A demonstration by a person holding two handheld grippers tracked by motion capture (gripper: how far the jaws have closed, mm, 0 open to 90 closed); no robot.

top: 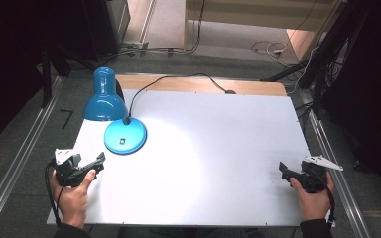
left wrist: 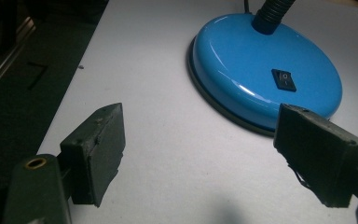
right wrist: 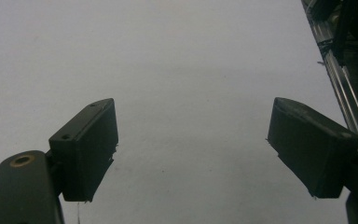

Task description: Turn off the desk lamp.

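While both hands rest at the frame's bottom corners, the left gripper point(top: 100, 159) and right gripper point(top: 283, 170) hold their fingers wide apart, grasping nothing. Farther up, left of centre on the white worktop point(top: 218, 148), stands the blue lamp point(top: 124, 136), its shade point(top: 103, 96) at upper left.

The right gripper point(right wrist: 191, 149) hangs over the bare white counter point(right wrist: 182, 60), its two black fingers point(right wrist: 86, 149) rising from the bottom edge and standing wide apart with nothing between them. Past the right-hand finger, at the counter's edge, a metal rail point(right wrist: 338, 70) runs diagonally, with dark cables and shadow in the far upper corner.
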